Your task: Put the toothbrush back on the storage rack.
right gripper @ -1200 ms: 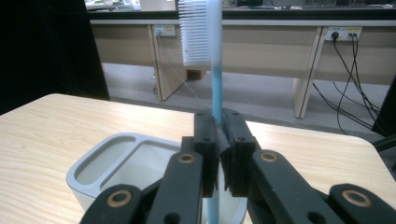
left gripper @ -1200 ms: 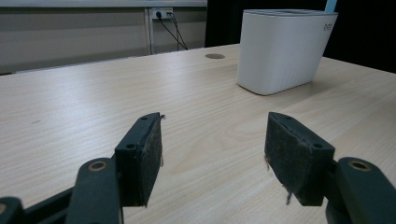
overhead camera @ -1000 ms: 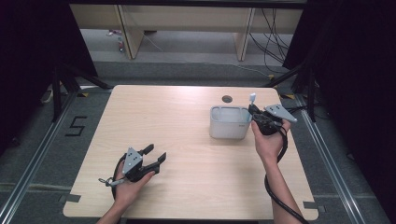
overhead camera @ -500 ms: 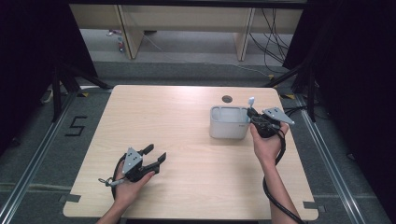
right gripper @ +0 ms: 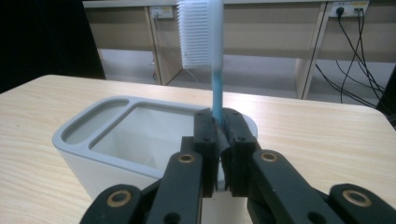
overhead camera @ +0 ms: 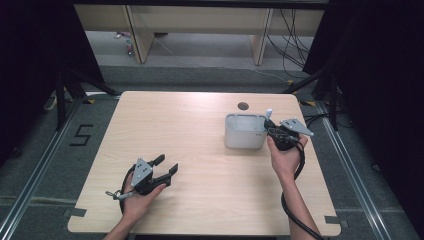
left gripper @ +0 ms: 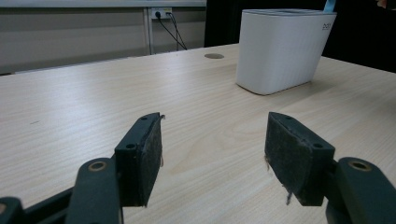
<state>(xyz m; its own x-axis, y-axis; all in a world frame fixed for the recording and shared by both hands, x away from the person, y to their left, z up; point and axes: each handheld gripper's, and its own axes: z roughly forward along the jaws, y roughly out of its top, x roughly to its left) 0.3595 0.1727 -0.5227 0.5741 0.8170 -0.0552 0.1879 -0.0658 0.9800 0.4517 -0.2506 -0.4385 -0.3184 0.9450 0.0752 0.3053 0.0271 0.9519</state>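
Wooden table [overhead camera: 200, 130], right tongs [right gripper: 218, 140] clamping upright toothbrush [right gripper: 205, 42] beside white holder [right gripper: 126, 135], left tongs [left gripper: 212, 154] agape, empty.

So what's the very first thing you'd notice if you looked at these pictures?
Probably the toothbrush, standing upright with its white bristles on top, pinched in the right gripper beside the white holder on the right side of the table. Next you'd spot the left gripper, down at the near left of the table, with its black jaws open and nothing between them.
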